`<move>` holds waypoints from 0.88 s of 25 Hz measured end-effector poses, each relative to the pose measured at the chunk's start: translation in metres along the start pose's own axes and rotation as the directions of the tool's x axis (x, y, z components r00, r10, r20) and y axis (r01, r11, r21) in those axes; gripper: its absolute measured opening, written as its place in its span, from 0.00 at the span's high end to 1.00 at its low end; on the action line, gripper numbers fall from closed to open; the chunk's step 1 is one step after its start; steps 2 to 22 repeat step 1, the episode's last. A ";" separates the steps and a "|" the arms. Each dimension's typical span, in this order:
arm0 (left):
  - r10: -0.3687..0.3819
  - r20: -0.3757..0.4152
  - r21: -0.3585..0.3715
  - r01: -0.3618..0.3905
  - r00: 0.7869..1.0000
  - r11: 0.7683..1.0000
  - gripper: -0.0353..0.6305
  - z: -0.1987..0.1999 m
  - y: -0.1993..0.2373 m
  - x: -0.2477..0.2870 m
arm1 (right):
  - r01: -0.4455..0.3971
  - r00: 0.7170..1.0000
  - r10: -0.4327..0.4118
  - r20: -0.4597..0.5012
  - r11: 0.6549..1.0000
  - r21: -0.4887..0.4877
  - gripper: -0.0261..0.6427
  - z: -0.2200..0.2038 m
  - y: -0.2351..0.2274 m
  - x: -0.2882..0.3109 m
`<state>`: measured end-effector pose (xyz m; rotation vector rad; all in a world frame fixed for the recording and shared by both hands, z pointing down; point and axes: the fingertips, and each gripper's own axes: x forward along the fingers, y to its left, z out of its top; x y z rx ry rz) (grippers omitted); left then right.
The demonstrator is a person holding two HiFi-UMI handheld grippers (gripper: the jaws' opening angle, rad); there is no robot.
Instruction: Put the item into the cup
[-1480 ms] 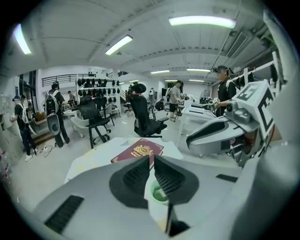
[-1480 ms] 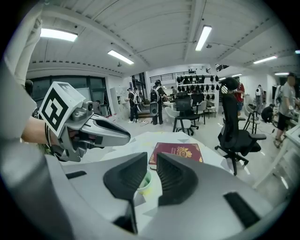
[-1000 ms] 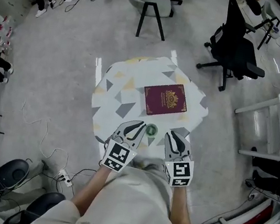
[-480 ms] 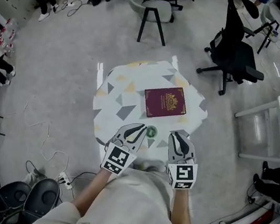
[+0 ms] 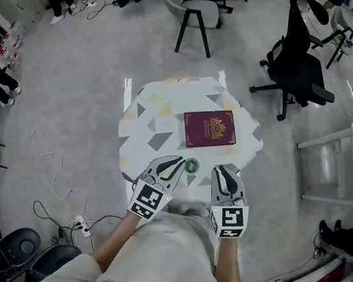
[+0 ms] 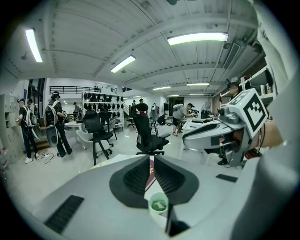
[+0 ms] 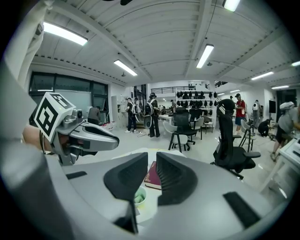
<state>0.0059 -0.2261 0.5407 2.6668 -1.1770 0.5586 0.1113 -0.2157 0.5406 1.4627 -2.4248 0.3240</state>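
The left gripper [image 5: 170, 165] hangs at the near edge of the surface [image 5: 145, 117], close to the person's body. Its jaws stand a narrow slit apart with nothing between them; only the maroon book [image 5: 209, 127] farther back shows through the gap. It appears to be simply parked, since nothing near it needs holding.

Just right of its jaw tips, between the two grippers and apart from both, the cup [image 5: 190, 165] stands upright near the surface's front edge, where either gripper could reach it. It is a small, pale green, round cup with an open top. The item [image 6: 159, 205] lies inside it, a small pale green lump low in the bowl; its shape is too small to tell closely. By this the task looks done.

The right gripper [image 5: 224, 174] mirrors the left at the near edge, with its jaws a little apart and empty. It seems to be drawn back clear of the cup.
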 end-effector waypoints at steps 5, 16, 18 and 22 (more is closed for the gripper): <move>0.000 -0.001 -0.001 0.000 1.000 1.000 0.88 -0.001 0.001 0.001 | -0.002 1.000 0.002 0.001 1.000 -0.001 0.87 0.000 0.000 0.001; 0.000 -0.001 -0.001 0.000 1.000 1.000 0.88 -0.001 0.001 0.001 | -0.002 1.000 0.002 0.001 1.000 -0.001 0.87 0.000 0.000 0.001; 0.000 -0.001 -0.001 0.000 1.000 1.000 0.88 -0.001 0.001 0.001 | -0.002 1.000 0.002 0.001 1.000 -0.001 0.87 0.000 0.000 0.001; 0.000 -0.001 -0.001 0.000 1.000 1.000 0.88 -0.001 0.001 0.001 | -0.002 1.000 0.002 0.001 1.000 -0.001 0.87 0.000 0.000 0.001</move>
